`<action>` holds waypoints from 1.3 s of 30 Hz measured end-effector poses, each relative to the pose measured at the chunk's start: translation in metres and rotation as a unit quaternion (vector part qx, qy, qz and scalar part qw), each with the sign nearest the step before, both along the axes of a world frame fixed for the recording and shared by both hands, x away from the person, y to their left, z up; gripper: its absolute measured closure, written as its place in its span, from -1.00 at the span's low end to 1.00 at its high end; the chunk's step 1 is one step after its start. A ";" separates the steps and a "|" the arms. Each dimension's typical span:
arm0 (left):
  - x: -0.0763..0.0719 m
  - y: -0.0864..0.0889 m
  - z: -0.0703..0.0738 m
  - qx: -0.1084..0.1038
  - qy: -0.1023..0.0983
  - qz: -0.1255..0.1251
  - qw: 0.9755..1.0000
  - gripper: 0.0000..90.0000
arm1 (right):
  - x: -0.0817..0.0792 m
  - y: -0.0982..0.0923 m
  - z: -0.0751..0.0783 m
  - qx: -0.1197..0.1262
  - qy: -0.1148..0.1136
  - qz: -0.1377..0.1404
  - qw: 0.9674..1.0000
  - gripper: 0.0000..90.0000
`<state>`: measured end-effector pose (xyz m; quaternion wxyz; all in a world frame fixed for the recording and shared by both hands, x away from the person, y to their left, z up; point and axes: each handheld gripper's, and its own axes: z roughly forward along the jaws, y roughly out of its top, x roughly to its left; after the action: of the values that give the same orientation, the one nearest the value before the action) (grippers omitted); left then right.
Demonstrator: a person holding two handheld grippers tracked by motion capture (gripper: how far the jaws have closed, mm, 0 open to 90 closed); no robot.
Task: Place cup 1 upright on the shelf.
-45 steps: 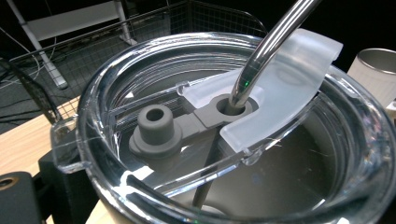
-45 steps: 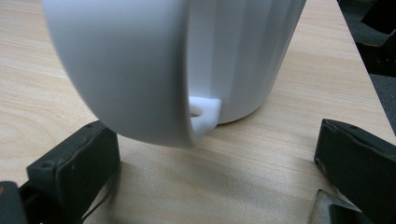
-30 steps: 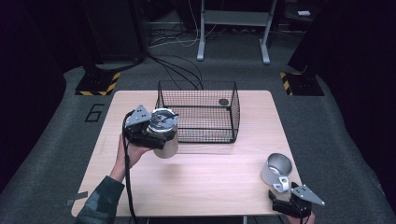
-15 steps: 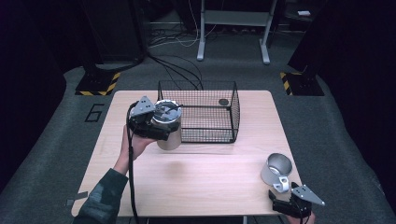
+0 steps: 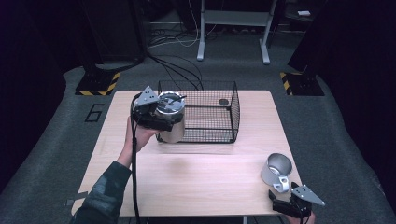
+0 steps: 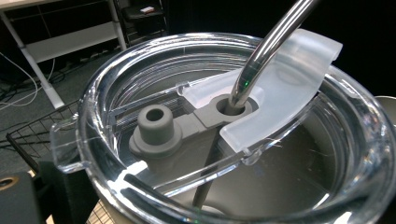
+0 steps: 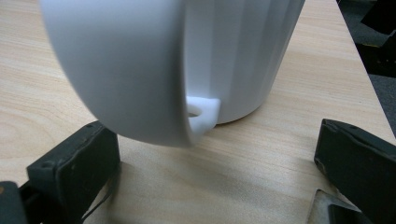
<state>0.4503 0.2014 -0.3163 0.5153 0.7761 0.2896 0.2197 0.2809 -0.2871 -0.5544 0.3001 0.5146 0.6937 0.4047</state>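
A steel tumbler (image 5: 172, 125) with a clear lid (image 6: 116, 88) and a metal straw (image 6: 271, 42) hangs above the table at the front left corner of a black wire basket (image 5: 219, 135). My left gripper (image 5: 154, 117) is shut on the tumbler from its left side. A pale mug (image 5: 275, 169) stands near the table's front right corner, its handle (image 7: 130, 70) turned toward my right gripper (image 5: 287, 198). In the right gripper view that gripper (image 7: 215, 163) is open, with one jaw on each side of the handle and neither touching it.
A small dark round object (image 5: 223, 101) lies inside the basket at its back right. The wooden table (image 5: 196, 182) has bare surface in its front middle. Cables and stand legs lie on the floor beyond the table.
My left gripper has carried the tumbler up, right and away from me, from the table's left side to the basket's front left corner. The right gripper and mug have stayed put.
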 end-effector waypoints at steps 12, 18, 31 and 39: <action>0.017 -0.008 0.007 0.002 -0.006 0.007 1.000 -0.92 | 0.000 0.000 0.000 0.000 0.000 0.000 1.000 -1.00; 0.024 -0.011 0.011 0.004 -0.008 0.010 1.000 -0.91 | 0.000 0.000 0.000 0.000 0.000 0.000 1.000 -1.00; 0.045 -0.016 0.010 0.008 -0.004 0.022 1.000 -0.91 | 0.000 0.000 0.000 0.000 0.000 0.000 1.000 -1.00; 0.057 -0.020 0.008 0.000 0.001 0.031 1.000 -0.92 | 0.000 0.000 0.000 0.000 0.000 0.000 1.000 -1.00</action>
<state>0.5078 0.1811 -0.3087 0.5076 0.7671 0.3141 0.2350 0.2810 -0.2872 -0.5544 0.3002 0.5142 0.6939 0.4049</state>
